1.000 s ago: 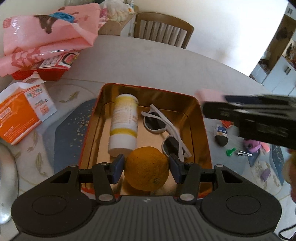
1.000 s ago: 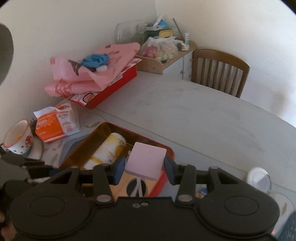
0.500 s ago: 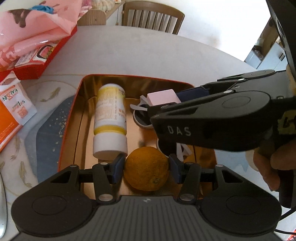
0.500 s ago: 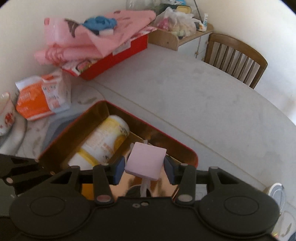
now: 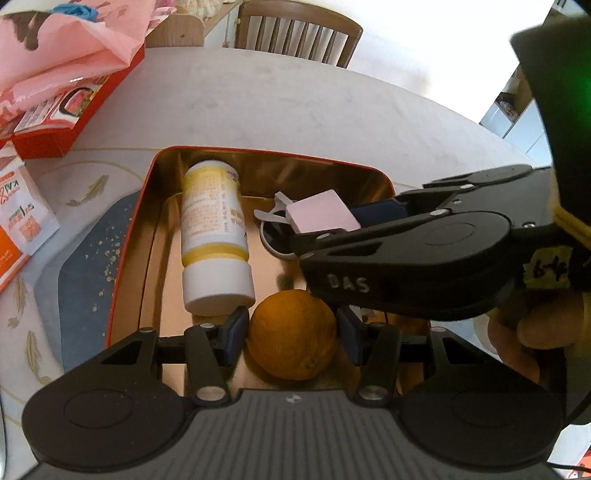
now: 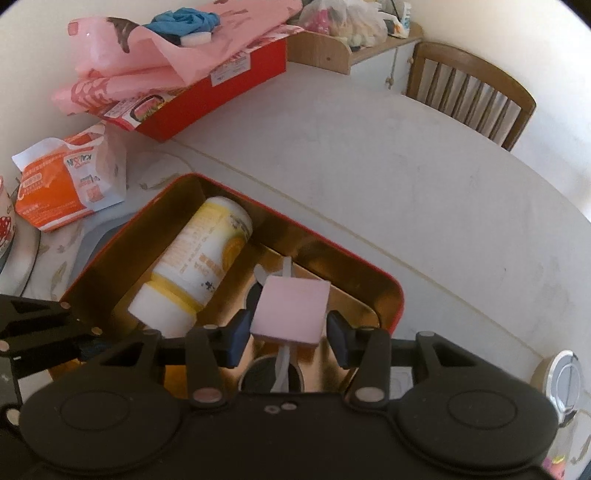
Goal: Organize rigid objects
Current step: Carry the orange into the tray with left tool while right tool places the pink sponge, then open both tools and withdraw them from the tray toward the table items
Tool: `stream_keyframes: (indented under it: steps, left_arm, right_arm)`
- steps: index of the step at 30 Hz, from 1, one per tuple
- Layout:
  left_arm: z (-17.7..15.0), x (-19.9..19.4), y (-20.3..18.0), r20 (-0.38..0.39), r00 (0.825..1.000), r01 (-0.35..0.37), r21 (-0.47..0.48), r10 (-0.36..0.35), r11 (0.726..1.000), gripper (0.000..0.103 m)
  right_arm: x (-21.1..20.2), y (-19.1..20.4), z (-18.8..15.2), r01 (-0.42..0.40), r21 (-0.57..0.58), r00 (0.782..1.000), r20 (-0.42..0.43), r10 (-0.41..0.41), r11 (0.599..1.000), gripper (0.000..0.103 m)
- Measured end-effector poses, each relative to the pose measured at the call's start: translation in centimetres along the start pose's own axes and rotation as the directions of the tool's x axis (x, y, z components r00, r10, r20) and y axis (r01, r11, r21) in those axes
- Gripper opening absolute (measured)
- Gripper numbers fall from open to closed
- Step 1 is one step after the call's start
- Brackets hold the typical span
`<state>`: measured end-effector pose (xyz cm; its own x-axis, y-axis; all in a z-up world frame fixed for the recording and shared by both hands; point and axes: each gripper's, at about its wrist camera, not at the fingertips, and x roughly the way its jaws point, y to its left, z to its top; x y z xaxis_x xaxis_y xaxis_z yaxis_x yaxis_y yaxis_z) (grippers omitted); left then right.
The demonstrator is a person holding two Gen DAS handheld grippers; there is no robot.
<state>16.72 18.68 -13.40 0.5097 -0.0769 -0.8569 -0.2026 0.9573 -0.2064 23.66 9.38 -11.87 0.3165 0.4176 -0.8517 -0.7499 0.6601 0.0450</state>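
Observation:
A red tin with a gold inside point(image 5: 258, 157) point(image 6: 369, 269) holds a white and yellow bottle point(image 5: 212, 229) point(image 6: 199, 266) lying on its side and white sunglasses point(image 5: 271, 221) point(image 6: 282, 360). My left gripper point(image 5: 291, 332) is low in the tin's near end. An orange point(image 5: 293, 334) sits between its pads, with a small gap on each side. My right gripper point(image 6: 290, 332) is shut on a pink block point(image 6: 290, 314) point(image 5: 321, 216) and holds it over the sunglasses, inside the tin's right half.
A red box under pink bags point(image 6: 207, 81) and an orange packet point(image 6: 62, 181) lie left of the tin. A wooden chair point(image 5: 295, 33) stands at the far edge of the grey table point(image 6: 406, 166). A round metal lid point(image 6: 563, 380) lies at the right.
My right gripper has come in from the right over the tin with the pink block and lowered toward the sunglasses. My left gripper has eased open around the orange.

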Motion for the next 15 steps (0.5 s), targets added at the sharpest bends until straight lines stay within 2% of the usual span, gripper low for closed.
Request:
stream_keyframes:
  steps: [5, 8, 11, 15]
  left_arm:
    - [-0.2, -0.4, 0.5, 0.005, 1.0, 0.008, -0.023, -0.008, 1.0, 0.051]
    - [-0.3, -0.9, 0.5, 0.026, 1.0, -0.001, -0.025, 0.002, 1.0, 0.052]
    - [-0.5, -1.5, 0.5, 0.043, 0.999, -0.002, -0.031, 0.003, 1.0, 0.057]
    - [-0.7, -2.6, 0.4, 0.062, 0.998, -0.002, -0.029, 0.004, 1.0, 0.057]
  right_arm:
    - [-1.7, -0.6, -0.3, -0.04, 0.035, 0.999, 0.022, 0.04, 0.999, 0.047]
    - [-2.9, -0.9, -0.7, -0.046, 0.046, 0.998, 0.043, 0.044, 0.998, 0.053]
    - [-4.2, -1.3, -1.3, -0.064, 0.073, 0.996, 0.065, 0.059, 0.995, 0.054]
    - [-6.5, -1.9, -2.0, -0.078, 0.103, 0.992, 0.104, 0.067, 0.992, 0.06]
